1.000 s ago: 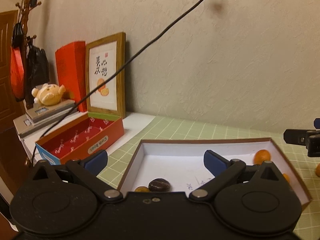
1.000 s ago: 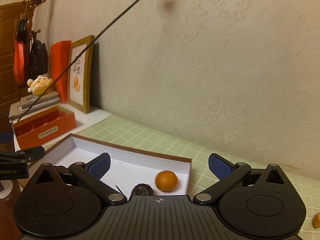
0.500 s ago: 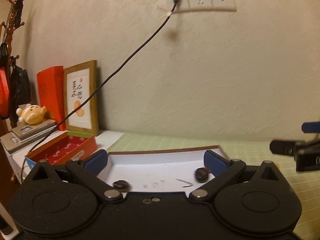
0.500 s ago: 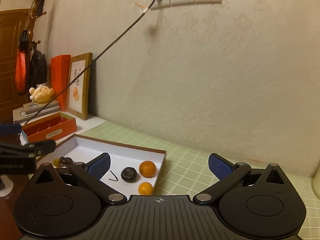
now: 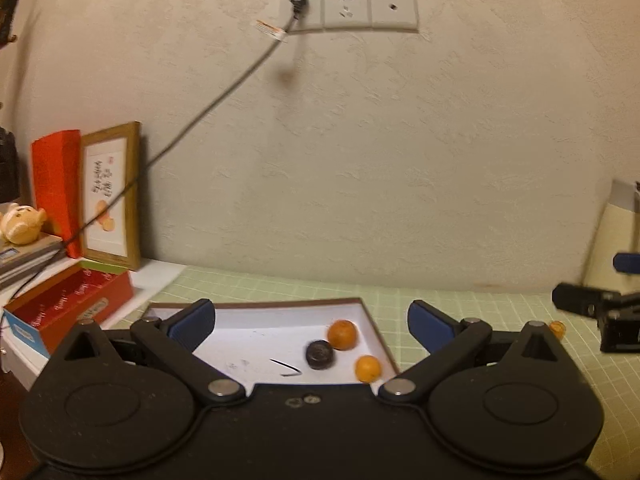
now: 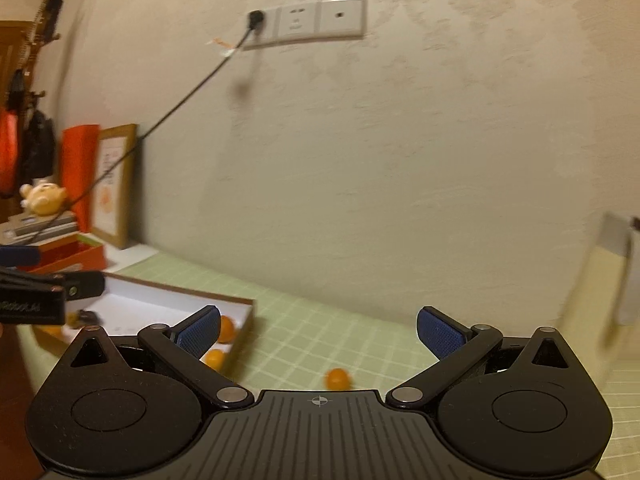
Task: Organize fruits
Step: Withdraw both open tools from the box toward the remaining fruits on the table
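Worktop (image 5: 280, 288): pale green w/ white grid. Box (image 5: 256, 326) lower centre: white inside, brown rim. Fruits: 2 orange (image 5: 342, 334), 1 dark brown (image 5: 320, 355). Jaw pads blue, gripper bodies black. Red box (image 5: 68, 304) at left. Wall (image 5: 360, 140) beige, textured.

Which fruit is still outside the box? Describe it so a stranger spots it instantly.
Find the shallow white box on the green checked mat. Look just right of its right wall, on the bare mat. The small orange fruit lying there alone is the one; the other orange fruits sit inside the box.
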{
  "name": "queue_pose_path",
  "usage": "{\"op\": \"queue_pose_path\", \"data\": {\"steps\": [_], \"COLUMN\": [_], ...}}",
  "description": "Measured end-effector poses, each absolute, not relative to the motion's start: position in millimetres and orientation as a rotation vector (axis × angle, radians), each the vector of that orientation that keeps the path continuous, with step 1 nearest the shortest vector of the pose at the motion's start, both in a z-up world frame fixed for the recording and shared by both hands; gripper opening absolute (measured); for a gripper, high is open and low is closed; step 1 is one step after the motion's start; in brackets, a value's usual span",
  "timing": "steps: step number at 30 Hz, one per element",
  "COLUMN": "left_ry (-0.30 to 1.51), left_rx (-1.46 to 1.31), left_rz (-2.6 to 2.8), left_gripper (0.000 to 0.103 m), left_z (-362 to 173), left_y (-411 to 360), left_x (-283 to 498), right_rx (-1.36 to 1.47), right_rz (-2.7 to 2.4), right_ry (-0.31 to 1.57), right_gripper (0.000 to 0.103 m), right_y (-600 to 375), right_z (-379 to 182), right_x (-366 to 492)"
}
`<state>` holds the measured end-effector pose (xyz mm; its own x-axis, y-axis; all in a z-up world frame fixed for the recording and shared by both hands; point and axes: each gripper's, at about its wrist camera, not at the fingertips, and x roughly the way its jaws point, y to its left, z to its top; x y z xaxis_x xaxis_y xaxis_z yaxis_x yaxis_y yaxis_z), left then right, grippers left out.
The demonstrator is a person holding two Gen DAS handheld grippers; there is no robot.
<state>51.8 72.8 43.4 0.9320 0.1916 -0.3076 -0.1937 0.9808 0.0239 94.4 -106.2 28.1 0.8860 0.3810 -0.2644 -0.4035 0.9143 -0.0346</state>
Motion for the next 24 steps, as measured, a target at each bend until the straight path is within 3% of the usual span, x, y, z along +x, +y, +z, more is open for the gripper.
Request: {"op": "queue_pose_path", "data": {"steps": [5,24], "left_ry": [0.309,0.368], "left_rx": [0.000,0.094], "left_rz": [0.170,-0.010], "left_gripper": [0.097,0.095], "left_z": [39,14], "left_y": [57,-34], "left_x": [57,83], "right_rx": [-0.076,-0.070], "right_rz": [0.364,0.228], "right_ry": [0.223,0.386], "right_gripper": [0.103,0.103], "right_y": [-130,-210], "right_z": [25,3], "right_x": [91,101]}}
